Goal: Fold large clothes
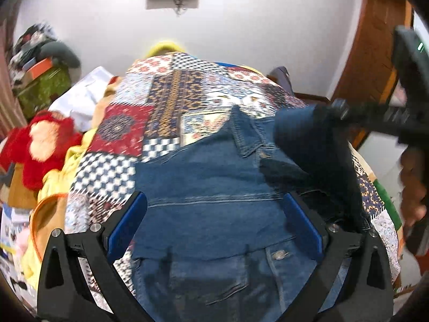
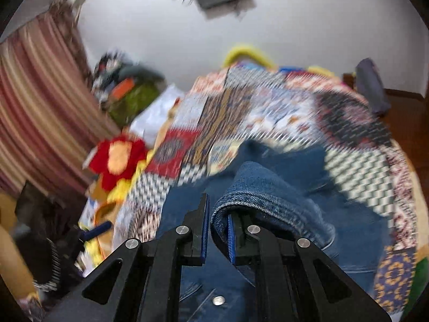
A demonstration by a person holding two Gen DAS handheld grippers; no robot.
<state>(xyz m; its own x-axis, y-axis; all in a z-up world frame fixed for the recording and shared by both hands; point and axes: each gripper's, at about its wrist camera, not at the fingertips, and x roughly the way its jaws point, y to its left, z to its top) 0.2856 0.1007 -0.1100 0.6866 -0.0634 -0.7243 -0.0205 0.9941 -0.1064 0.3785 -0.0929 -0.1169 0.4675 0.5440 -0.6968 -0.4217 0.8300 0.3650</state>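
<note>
Denim jacket [image 1: 214, 204] lies spread on patchwork quilt [image 1: 161, 107], collar toward far end. Left gripper [image 1: 214, 230] above jacket body, jaws wide apart, holding nothing. Right gripper [image 2: 217, 230] nearly closed, pinching rolled denim edge [image 2: 257, 187], lifted off quilt; in left wrist view it holds fabric at jacket's right side. Red plush toy [image 1: 40, 145] beside bed, left.

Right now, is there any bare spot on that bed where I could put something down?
Yes: the patchwork quilt lies bare beyond the denim jacket, up toward the white wall. The near part is taken by the jacket, with the left gripper open over it and the right gripper pinching a fold. The left edge is crowded with the red plush toy and clutter.
</note>
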